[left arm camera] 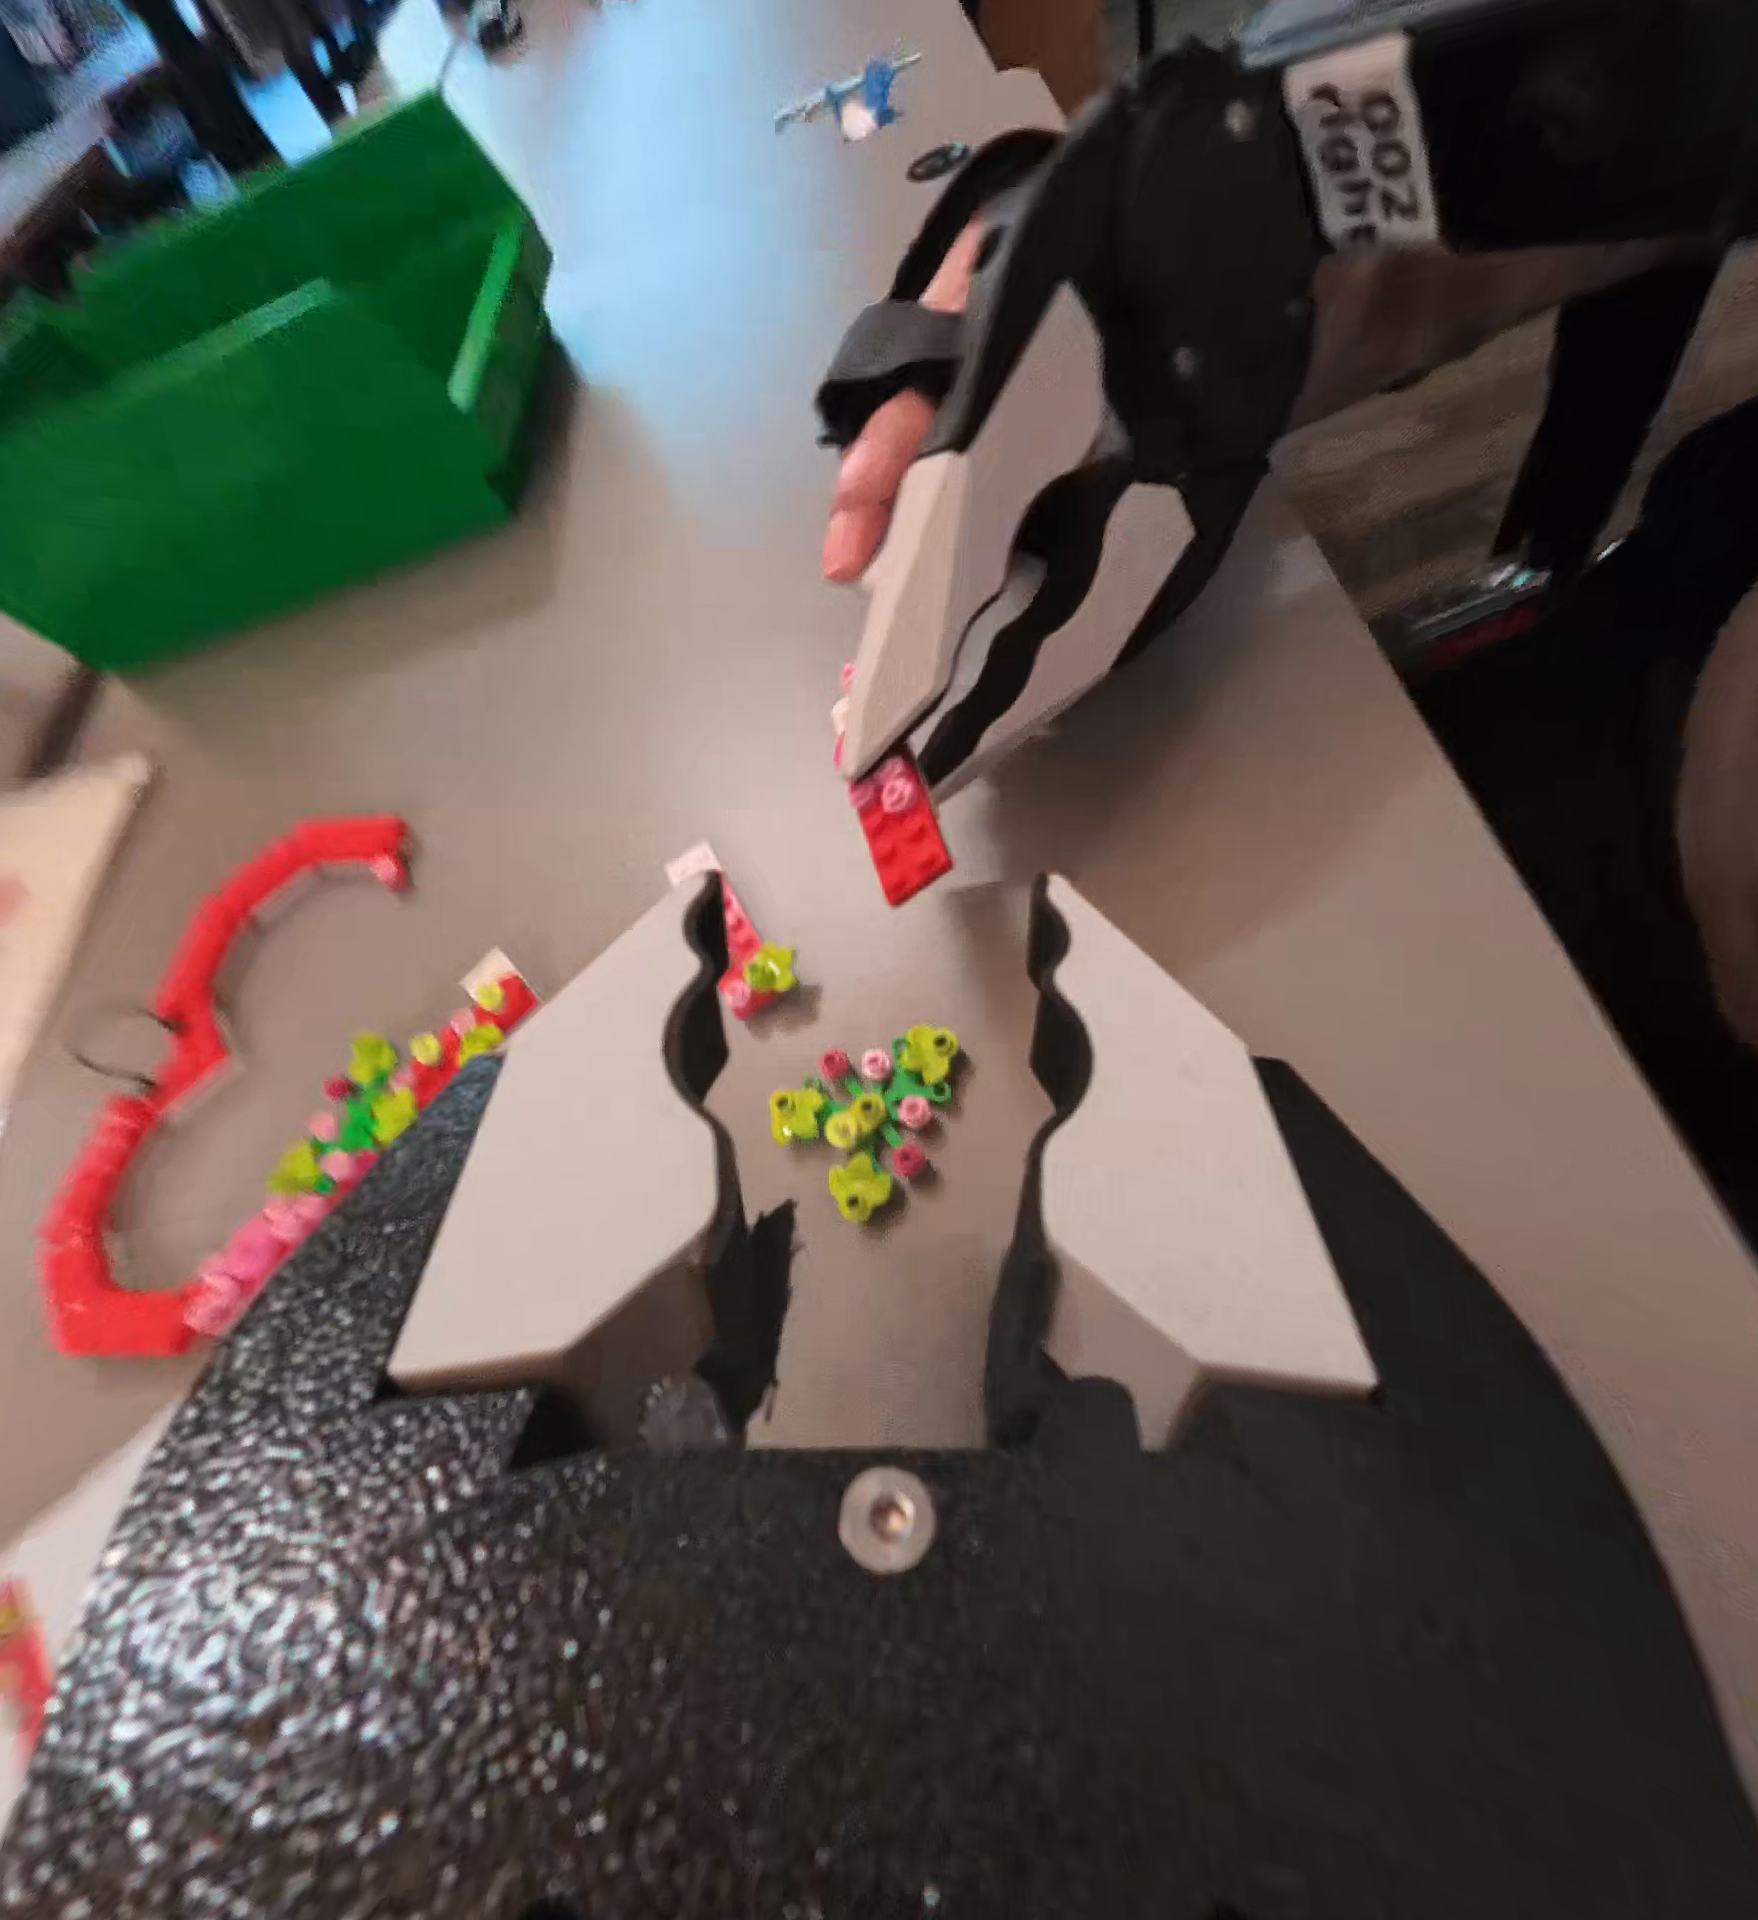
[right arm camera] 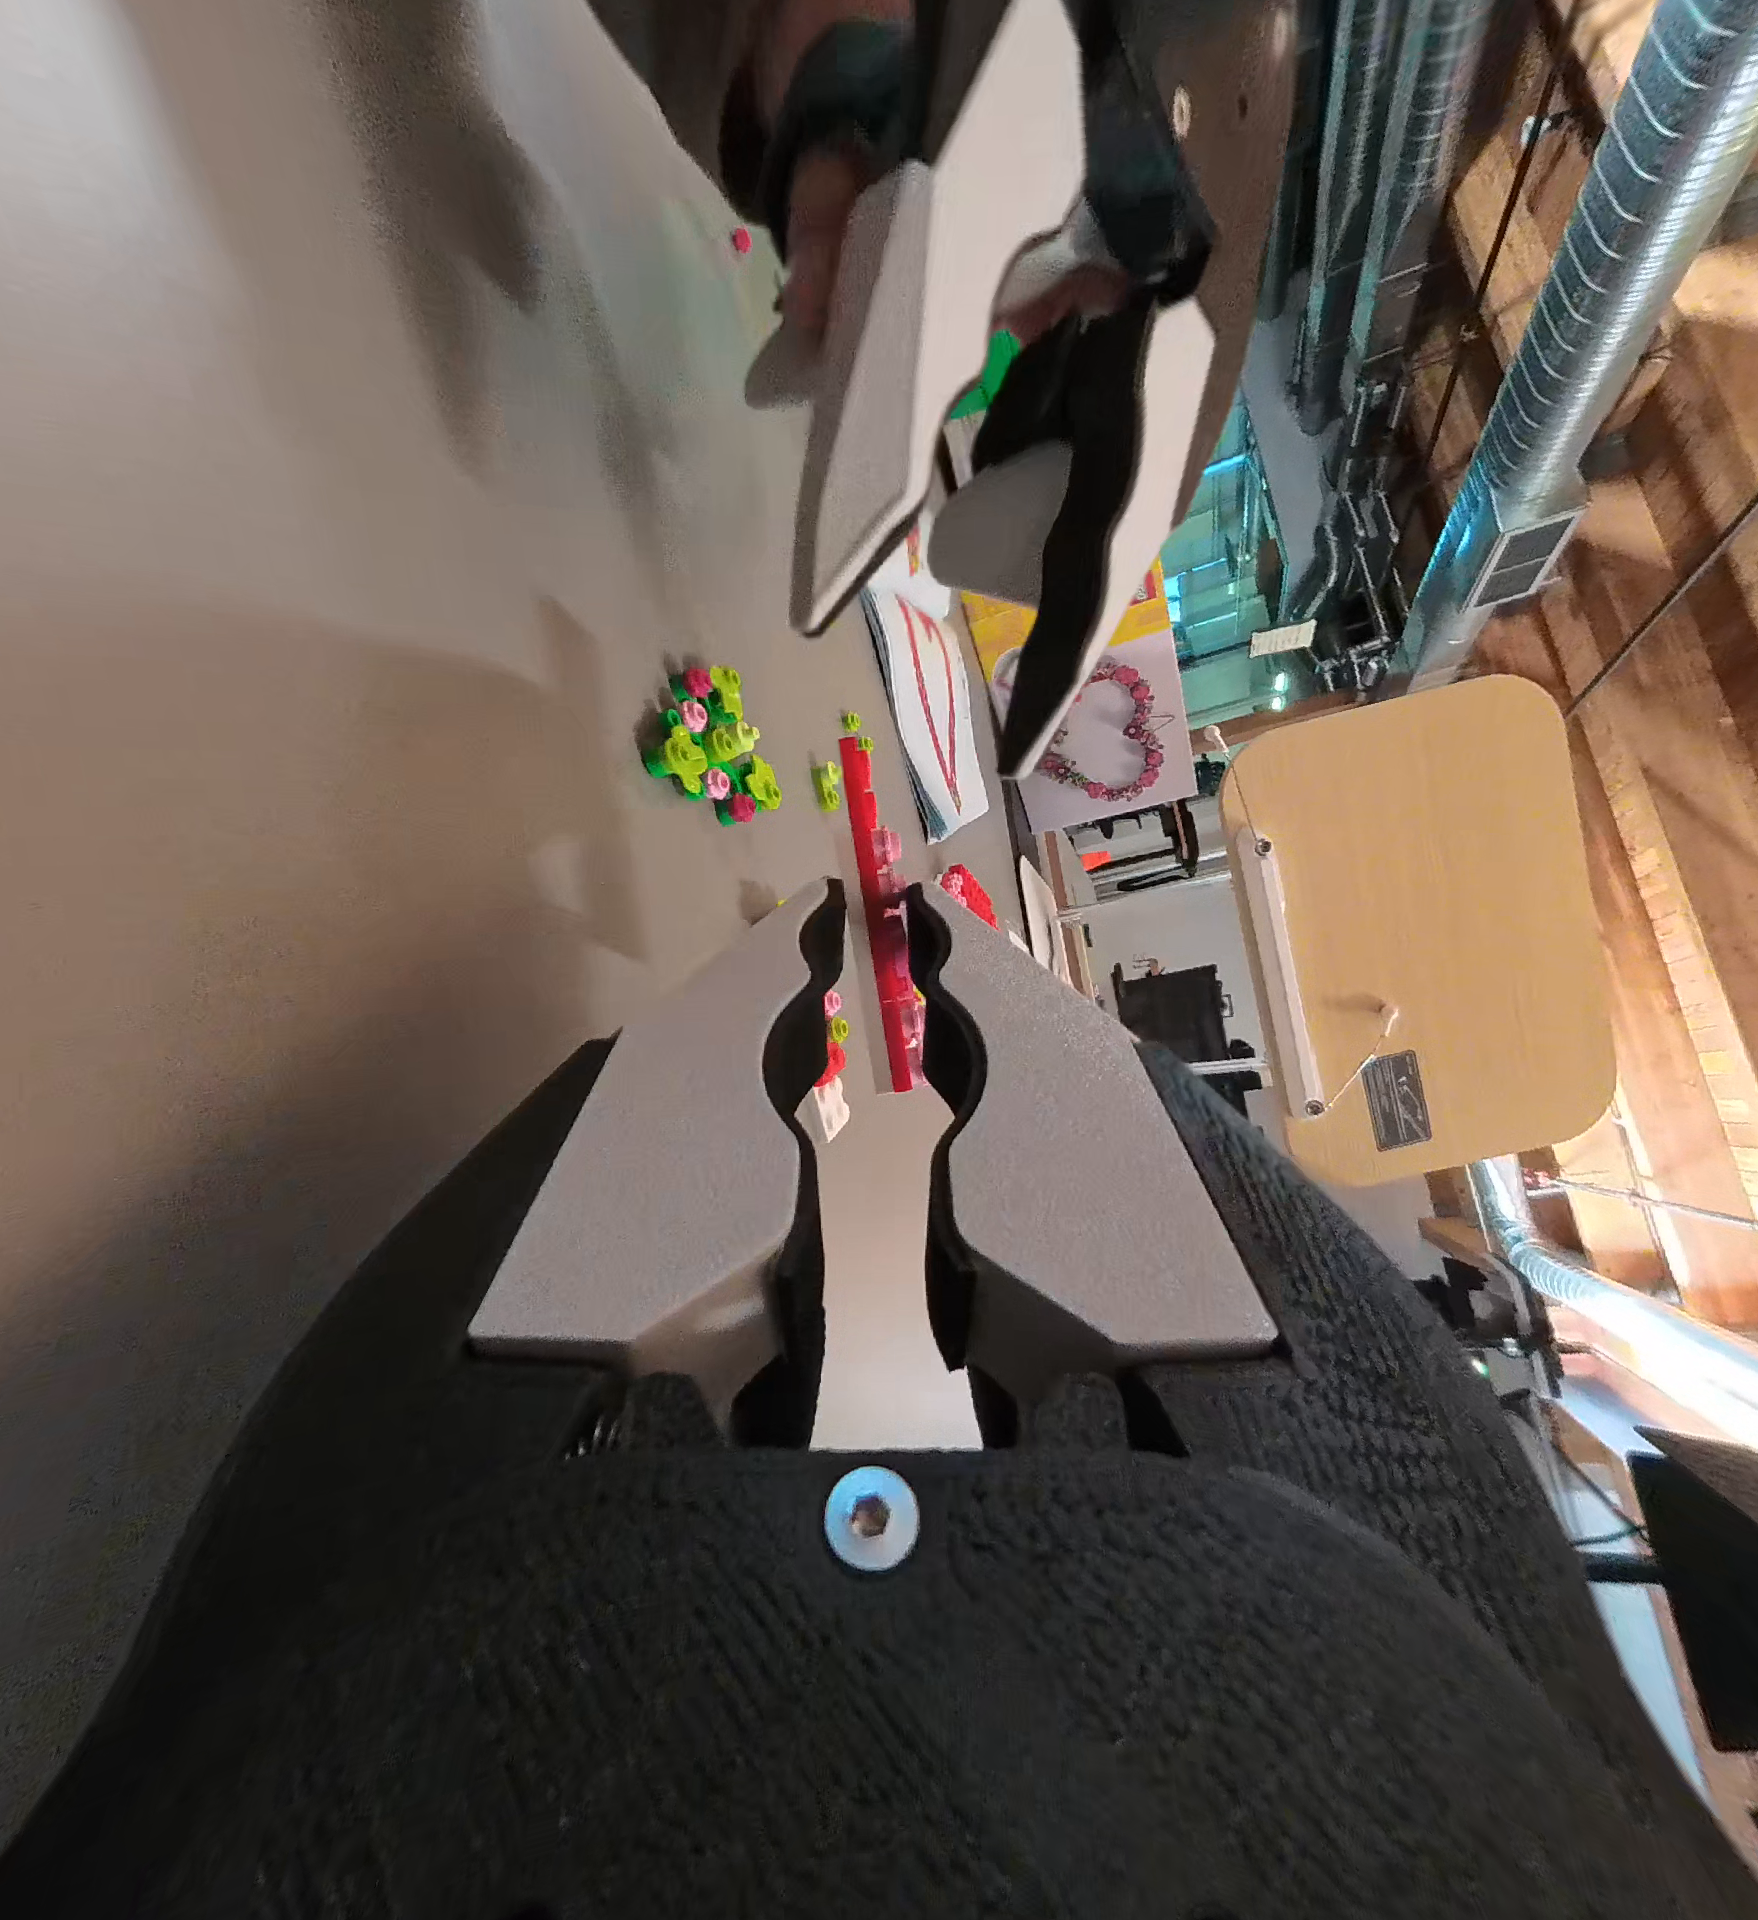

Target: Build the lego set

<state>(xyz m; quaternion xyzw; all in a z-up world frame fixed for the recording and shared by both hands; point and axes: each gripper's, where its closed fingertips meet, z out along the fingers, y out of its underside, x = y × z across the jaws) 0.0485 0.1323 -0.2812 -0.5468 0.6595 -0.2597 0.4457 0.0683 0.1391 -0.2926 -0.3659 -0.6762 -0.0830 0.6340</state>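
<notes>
My right gripper (right arm camera: 875,899) is shut on a red plate (right arm camera: 885,966) with pink flower pieces on it, held edge-on above the table. In the left wrist view, the right gripper (left arm camera: 906,774) holds this plate (left arm camera: 906,842) just beyond my left fingertips. My left gripper (left arm camera: 870,904) is open and empty above a cluster of lime, green and pink flower pieces (left arm camera: 870,1117). That cluster also shows in the right wrist view (right arm camera: 709,743). A small red piece with a lime flower (left arm camera: 755,971) lies by the left finger. A red heart-shaped frame (left arm camera: 179,1039) with flowers lies to the left.
A green box (left arm camera: 231,416) stands at the back left of the grey table (left arm camera: 594,727). An instruction booklet (right arm camera: 932,717) and the set's box picture (right arm camera: 1114,727) lie beyond the parts. The table edge (left arm camera: 1426,779) runs along the right. A wooden chair seat (right arm camera: 1415,935) stands off the table. The tips of both grippers are at nearly the same place.
</notes>
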